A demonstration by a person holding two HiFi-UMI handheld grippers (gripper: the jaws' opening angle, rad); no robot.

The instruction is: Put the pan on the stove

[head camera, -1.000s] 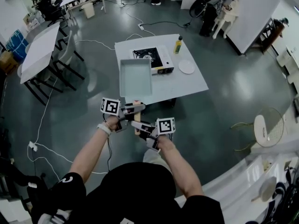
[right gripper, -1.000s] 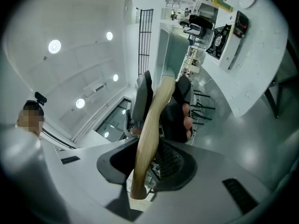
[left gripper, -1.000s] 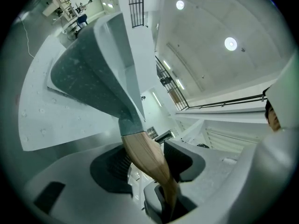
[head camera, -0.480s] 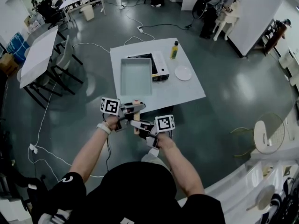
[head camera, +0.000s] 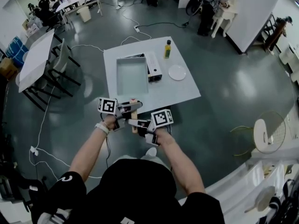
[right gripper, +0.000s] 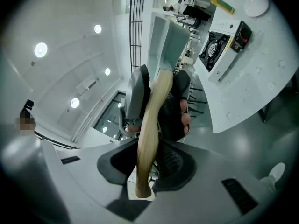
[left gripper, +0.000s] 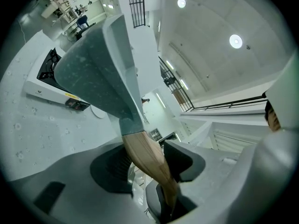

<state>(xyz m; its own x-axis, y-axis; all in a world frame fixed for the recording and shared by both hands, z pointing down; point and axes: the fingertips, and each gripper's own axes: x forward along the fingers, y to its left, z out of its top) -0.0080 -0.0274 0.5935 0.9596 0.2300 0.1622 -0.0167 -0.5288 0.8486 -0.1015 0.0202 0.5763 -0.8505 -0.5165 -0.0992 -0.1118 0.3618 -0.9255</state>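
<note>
I hold a rectangular grey pan (head camera: 132,76) by its wooden handle (head camera: 134,108) with both grippers. In the head view it hangs over the left half of the white table (head camera: 180,91) and hides most of the portable stove (head camera: 153,65). My left gripper (head camera: 131,107) is shut on the handle (left gripper: 147,157) close to the pan body (left gripper: 93,73). Just behind it, my right gripper (head camera: 135,123) is shut on the handle's end (right gripper: 148,134). The right gripper view shows the pan (right gripper: 170,45) tilted up, the stove (right gripper: 224,45) to its right.
A white plate (head camera: 177,72) lies on the table right of the stove, and a yellow bottle (head camera: 167,49) stands at the far edge. Other tables with chairs (head camera: 39,55) are to the left, cables run over the floor, and a round stool (head camera: 268,132) is at the right.
The pan has moved forward and to the right over the stove, which is now mostly covered by it. Both grippers keep their hold on the handle.
</note>
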